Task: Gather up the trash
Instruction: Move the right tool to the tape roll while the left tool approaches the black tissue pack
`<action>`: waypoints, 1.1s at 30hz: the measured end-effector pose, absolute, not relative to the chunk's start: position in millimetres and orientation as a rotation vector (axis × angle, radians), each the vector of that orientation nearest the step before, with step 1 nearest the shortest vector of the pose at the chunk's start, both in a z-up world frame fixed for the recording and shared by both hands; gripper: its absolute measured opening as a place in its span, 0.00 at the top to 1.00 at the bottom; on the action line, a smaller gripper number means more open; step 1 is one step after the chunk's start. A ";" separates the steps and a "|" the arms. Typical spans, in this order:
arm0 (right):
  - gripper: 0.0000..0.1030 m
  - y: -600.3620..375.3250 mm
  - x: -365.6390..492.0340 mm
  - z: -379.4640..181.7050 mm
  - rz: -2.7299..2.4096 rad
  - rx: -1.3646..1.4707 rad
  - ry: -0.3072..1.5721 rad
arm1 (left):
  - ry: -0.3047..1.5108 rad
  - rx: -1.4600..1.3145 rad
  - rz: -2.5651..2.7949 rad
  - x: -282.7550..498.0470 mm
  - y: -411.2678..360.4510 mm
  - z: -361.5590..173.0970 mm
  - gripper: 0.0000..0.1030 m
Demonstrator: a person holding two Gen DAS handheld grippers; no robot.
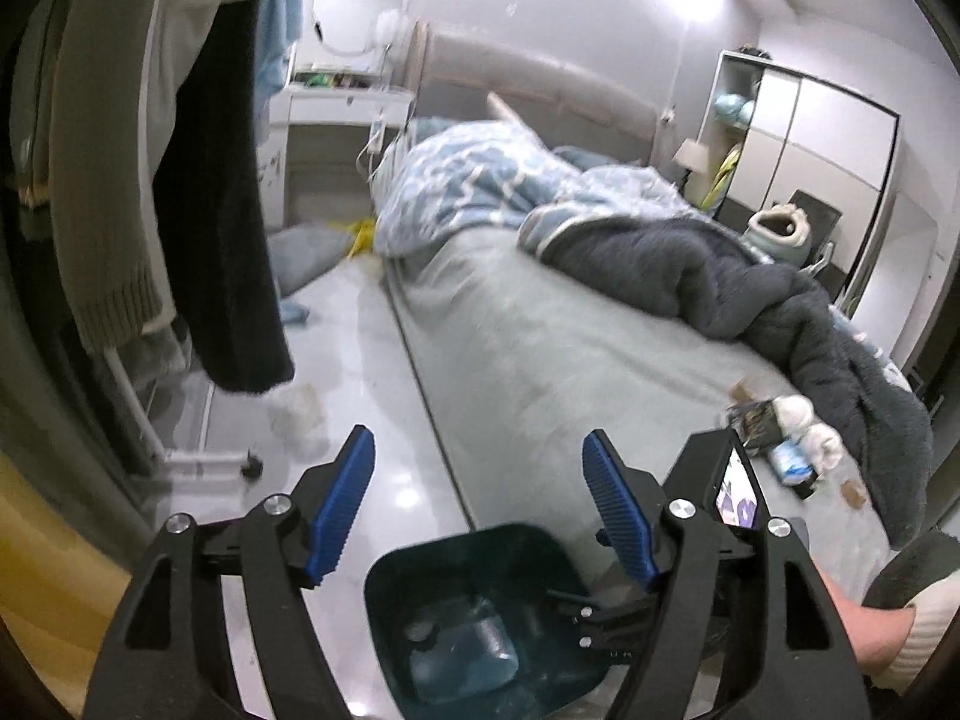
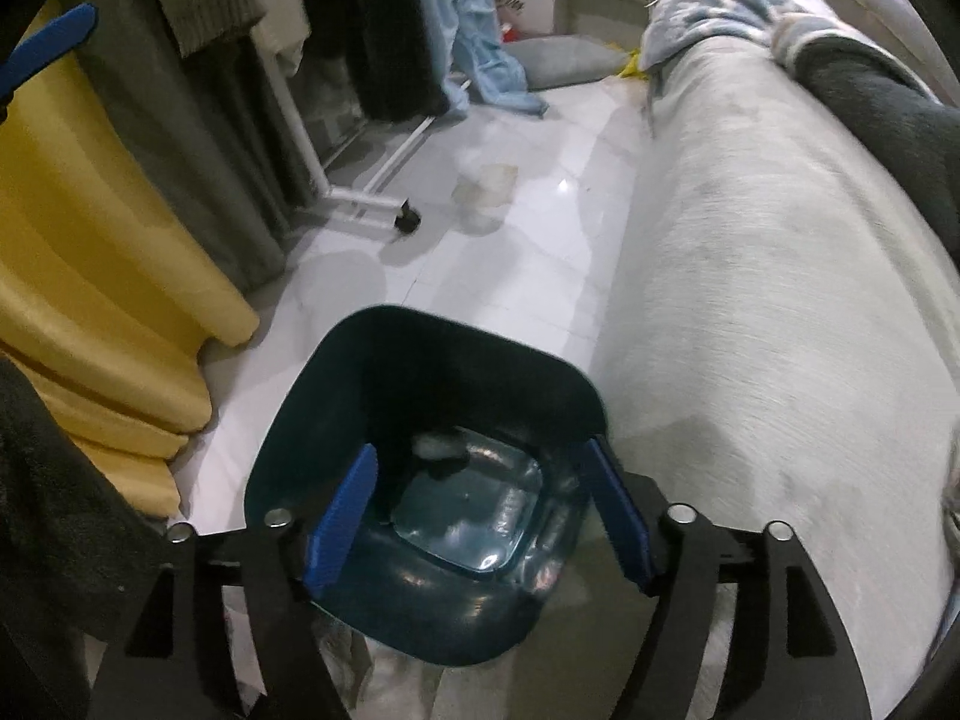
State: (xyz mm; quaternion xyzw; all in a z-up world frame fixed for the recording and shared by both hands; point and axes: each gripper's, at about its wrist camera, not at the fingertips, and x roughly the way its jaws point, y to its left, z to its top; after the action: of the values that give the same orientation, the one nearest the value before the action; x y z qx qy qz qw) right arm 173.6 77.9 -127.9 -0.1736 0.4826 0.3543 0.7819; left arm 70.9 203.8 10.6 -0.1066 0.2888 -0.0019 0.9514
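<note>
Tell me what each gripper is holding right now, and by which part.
Nothing is held. The left gripper and the right gripper both stand open and empty above the dark bin.

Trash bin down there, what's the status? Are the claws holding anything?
Left gripper open, empty. Right gripper open over the bin, nothing between its pads. White scrap lies inside the bin. More litter waits on the bed. Nothing blocking.
</note>
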 end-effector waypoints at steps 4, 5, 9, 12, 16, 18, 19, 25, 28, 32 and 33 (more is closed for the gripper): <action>0.22 53.8 168.7 -107.1 0.735 -0.320 0.978 | 0.532 -0.192 -0.018 68.5 189.8 26.3 0.22; 0.21 48.3 169.4 -101.3 0.732 -0.307 0.962 | 0.523 -0.189 -0.021 67.3 186.3 28.4 0.21; 0.15 19.3 169.3 -72.8 0.700 -0.274 0.861 | 0.495 -0.181 -0.048 69.1 169.3 37.4 0.15; 0.13 -4.2 172.1 -57.6 0.672 -0.250 0.813 | 0.491 -0.180 -0.072 75.3 154.0 40.2 0.11; 0.12 -32.7 171.2 -45.6 0.645 -0.245 0.762 | 0.484 -0.183 -0.102 85.6 130.1 44.2 0.07; 0.11 -44.1 169.1 -44.0 0.640 -0.247 0.748 | 0.481 -0.184 -0.116 87.9 121.6 45.2 0.06; 0.11 -48.7 168.1 -43.3 0.636 -0.252 0.741 | 0.480 -0.184 -0.124 90.8 115.0 46.0 0.06; 0.09 -77.6 162.7 -38.9 0.613 -0.253 0.707 | 0.493 -0.183 -0.158 104.7 87.7 44.8 0.06; 0.08 -96.3 162.3 -37.7 0.600 -0.249 0.701 | 0.506 -0.186 -0.179 111.6 75.2 42.2 0.06; 0.08 -119.4 164.2 -38.3 0.571 -0.251 0.694 | 0.531 -0.199 -0.199 125.6 59.7 35.3 0.06; 0.08 -125.3 164.1 -38.4 0.565 -0.252 0.690 | 0.537 -0.212 -0.209 127.9 58.4 34.2 0.06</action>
State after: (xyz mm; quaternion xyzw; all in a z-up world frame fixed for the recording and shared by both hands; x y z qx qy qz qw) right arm 164.1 -125.3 -38.4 -0.1215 0.3329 0.2724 0.8945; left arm 127.9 58.4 34.2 -0.1046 0.2641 -0.1030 0.9533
